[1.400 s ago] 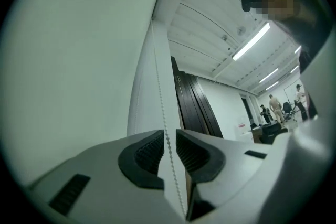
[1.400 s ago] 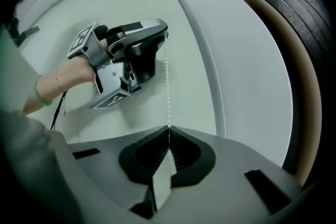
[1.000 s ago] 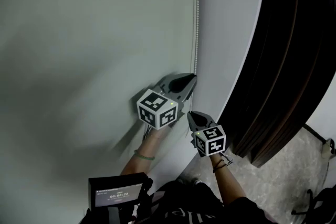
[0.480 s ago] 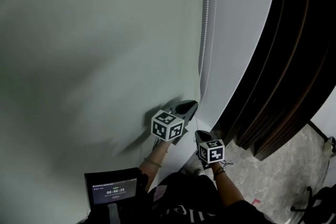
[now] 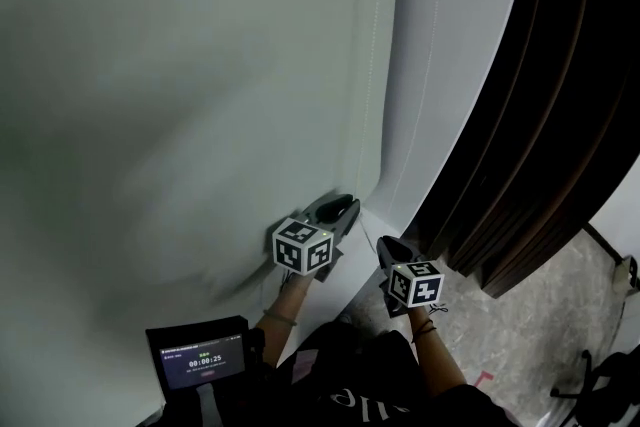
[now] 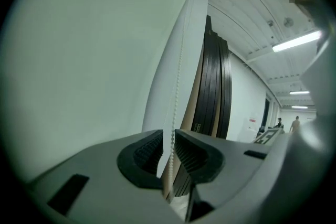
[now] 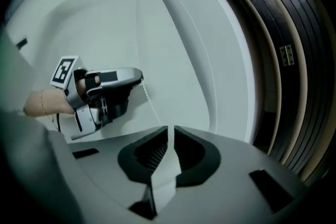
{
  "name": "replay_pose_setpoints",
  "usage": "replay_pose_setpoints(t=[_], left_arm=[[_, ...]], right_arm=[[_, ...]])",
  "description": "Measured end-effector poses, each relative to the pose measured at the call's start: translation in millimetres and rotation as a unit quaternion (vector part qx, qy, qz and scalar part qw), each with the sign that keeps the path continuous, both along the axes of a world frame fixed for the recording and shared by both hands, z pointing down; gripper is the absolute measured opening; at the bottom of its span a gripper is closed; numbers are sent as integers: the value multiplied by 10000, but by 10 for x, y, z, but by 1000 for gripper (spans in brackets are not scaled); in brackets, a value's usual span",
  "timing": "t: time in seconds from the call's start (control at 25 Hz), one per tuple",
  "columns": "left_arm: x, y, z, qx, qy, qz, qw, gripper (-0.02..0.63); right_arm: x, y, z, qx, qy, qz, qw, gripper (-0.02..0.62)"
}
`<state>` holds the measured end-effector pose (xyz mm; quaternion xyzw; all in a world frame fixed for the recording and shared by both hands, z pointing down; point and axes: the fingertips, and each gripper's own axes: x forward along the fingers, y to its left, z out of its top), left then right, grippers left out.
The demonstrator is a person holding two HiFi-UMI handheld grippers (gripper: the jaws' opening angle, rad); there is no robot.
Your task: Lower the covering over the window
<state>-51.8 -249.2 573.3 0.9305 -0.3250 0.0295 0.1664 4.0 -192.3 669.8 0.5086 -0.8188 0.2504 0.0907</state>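
The step in hand looks like a change of grip on the bead chain (image 6: 177, 86), which hangs down the right edge of the pale roller blind (image 5: 200, 65). It should go best if one gripper is firmly on the chain before the other quits it. Each pull should then run straight down along that edge, not out from it, and stay on the same run of the loop. The left gripper (image 6: 168, 136), just beside the blind's right edge, has its jaws narrowly apart with the chain threaded between them. The chain lies against one pad with light showing on its other side, so the gripper guides more than it pinches. The right gripper (image 7: 169, 131), a little lower and further from that edge, is opening; only a thin slit shows, with no beads in it. The blind's bottom hem is out of sight.
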Motion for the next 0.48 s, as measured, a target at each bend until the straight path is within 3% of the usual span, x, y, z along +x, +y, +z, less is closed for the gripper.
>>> replay_pose_setpoints(t=[0.24, 0.48], left_arm=[[-170, 372, 84, -187, 53, -447, 9988, 55], [54, 1096, -6, -110, 54, -738, 9972, 54]], right_arm=[[33, 160, -299, 345, -299, -199, 9988, 21], [199, 681, -569, 509, -574, -560, 9955, 21]])
